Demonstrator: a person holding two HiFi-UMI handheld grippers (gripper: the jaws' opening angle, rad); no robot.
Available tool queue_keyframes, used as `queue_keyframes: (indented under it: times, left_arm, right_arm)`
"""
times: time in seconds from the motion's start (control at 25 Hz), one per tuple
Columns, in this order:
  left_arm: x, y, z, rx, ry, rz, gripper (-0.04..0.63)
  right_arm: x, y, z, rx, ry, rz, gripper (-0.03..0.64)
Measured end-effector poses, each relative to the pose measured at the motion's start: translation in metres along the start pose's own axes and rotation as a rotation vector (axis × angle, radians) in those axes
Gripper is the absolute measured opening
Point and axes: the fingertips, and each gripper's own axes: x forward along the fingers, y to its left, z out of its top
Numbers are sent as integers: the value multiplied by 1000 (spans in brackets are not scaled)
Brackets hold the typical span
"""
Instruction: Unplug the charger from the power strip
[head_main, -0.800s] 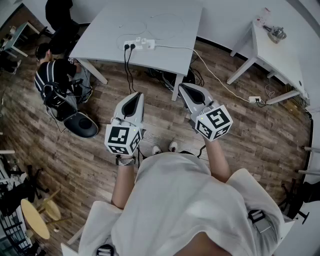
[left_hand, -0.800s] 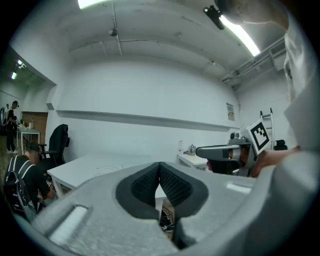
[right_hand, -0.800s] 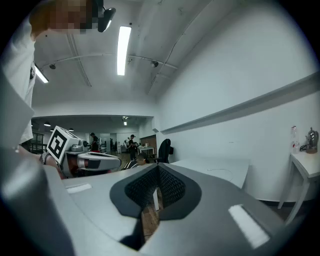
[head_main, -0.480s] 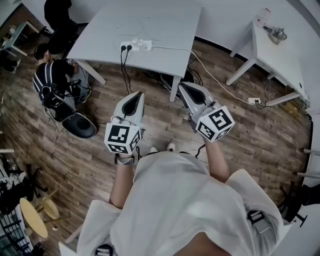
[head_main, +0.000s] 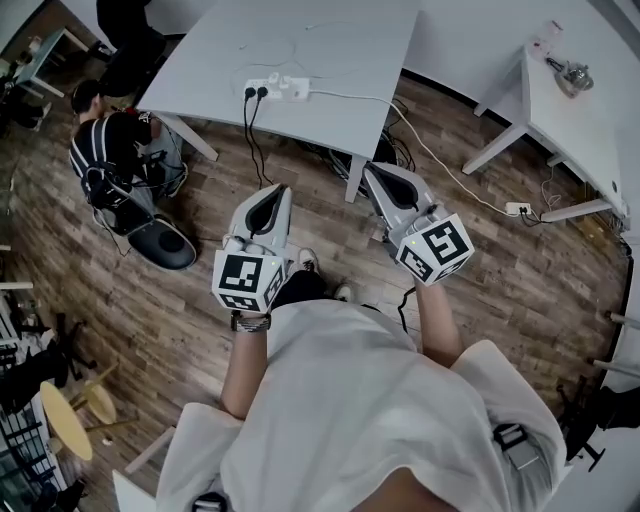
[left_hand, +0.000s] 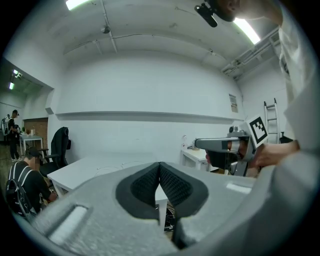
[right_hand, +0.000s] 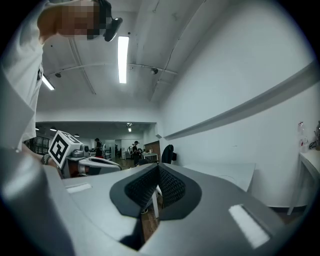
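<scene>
White table (head_main: 330, 50) carries the power strip (head_main: 278, 88). Left gripper (head_main: 272, 192) and right gripper (head_main: 370, 172) aim roughly level toward it, ribbed black pads (left_hand: 145, 186) pressed together, empty.

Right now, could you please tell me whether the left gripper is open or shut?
Shut and empty: on the left gripper, the fingers meet at their tips with nothing between them.

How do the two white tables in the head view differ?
The middle table is wider and carries a power strip with two black plugs; the right table is narrower and holds a small metallic item near its far end. Both are white with white legs.
</scene>
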Motion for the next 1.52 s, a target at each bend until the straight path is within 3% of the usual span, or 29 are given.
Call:
queue_keyframes:
  times: [0.24,0.48,0.68,1.0,1.52]
  left_arm:
    - [34,34,-5,-30,-5,18,0]
    - [88,88,-19,-49,33,32,0]
    - [137,130,-18,-63,39,25,0]
    - [184,179,-23,-60,92,0,0]
    - [231,222,-48,-67,193,-32,29]
  right_arm:
    - [35,-21,-2,-2,-25,0,2]
    - [86,-58,-19,82,69,-16,2]
    - [132,-91,-22,63,106,-58,2]
    - [200,-122,-46,134,148,-81,2]
    - [272,-162,-76,144,239,-73,2]
